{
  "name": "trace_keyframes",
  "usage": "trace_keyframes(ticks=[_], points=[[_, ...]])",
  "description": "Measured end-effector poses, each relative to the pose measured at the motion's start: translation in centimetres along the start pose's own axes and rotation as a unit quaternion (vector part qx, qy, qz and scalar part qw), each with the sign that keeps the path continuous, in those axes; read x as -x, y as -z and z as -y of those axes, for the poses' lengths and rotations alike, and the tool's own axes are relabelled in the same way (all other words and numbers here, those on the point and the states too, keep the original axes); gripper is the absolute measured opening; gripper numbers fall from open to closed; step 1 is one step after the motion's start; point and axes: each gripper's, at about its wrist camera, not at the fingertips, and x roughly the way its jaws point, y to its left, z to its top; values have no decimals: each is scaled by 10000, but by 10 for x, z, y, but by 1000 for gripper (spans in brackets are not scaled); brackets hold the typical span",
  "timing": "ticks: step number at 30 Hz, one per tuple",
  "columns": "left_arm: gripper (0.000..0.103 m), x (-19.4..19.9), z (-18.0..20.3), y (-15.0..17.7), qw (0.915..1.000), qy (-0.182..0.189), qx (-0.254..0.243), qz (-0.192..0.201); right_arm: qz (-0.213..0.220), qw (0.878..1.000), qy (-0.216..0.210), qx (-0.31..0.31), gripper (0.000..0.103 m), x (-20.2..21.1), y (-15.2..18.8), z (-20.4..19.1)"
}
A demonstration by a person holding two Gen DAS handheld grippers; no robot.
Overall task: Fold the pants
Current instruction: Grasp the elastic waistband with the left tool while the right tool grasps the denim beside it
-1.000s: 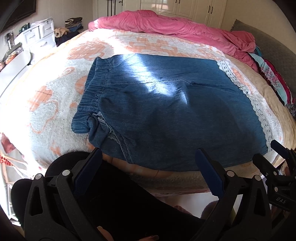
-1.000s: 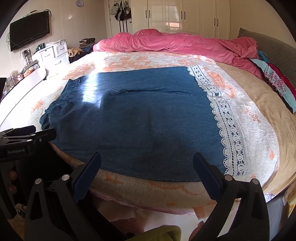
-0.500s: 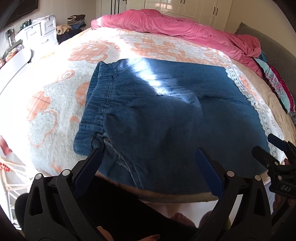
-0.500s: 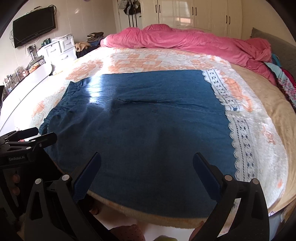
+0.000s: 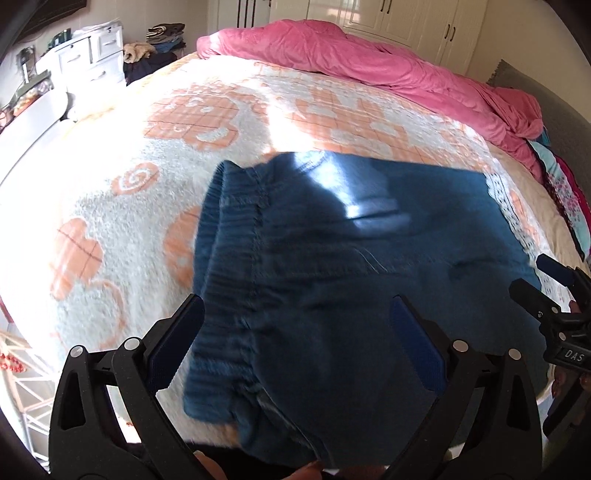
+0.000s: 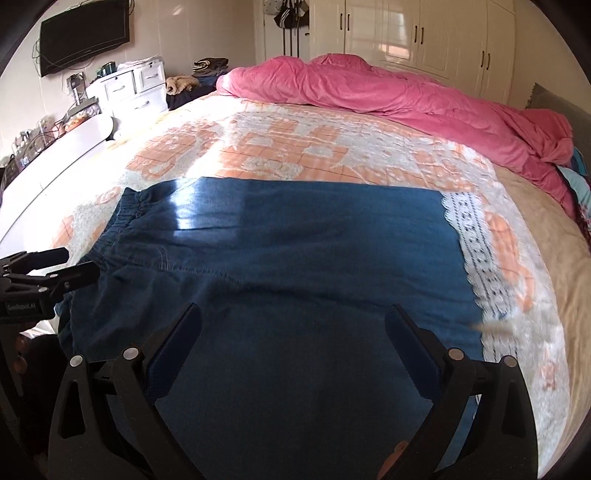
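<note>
Blue denim pants (image 5: 351, 266) (image 6: 280, 266) lie flat across the near part of the bed, elastic waistband (image 5: 225, 236) at the left and white lace hem (image 6: 476, 251) at the right. My left gripper (image 5: 295, 332) is open and hovers above the waistband end, with nothing between its fingers. Over the middle of the pants near the front edge, my right gripper (image 6: 291, 339) stands open and holds nothing. Each gripper shows at the side edge of the other's view, the right gripper (image 5: 546, 280) and the left gripper (image 6: 70, 264).
The bed carries a white and orange blanket (image 5: 155, 155). A pink duvet (image 6: 388, 92) is bunched along the far side. A white drawer unit (image 6: 129, 88) and a wall television (image 6: 85, 33) stand to the left, wardrobes (image 6: 424, 33) behind.
Both grippers have moved forward over the bed, so the pants now lie under and between the fingers. Both stay open. The pants themselves have not moved.
</note>
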Motion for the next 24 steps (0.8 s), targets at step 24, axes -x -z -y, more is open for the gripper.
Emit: trace_keyframes(ticks=[24], points=[[94,-83,-67,-81,9996,176,-122,-193,-582,9936,-203,950,99,-132,-105,-8]])
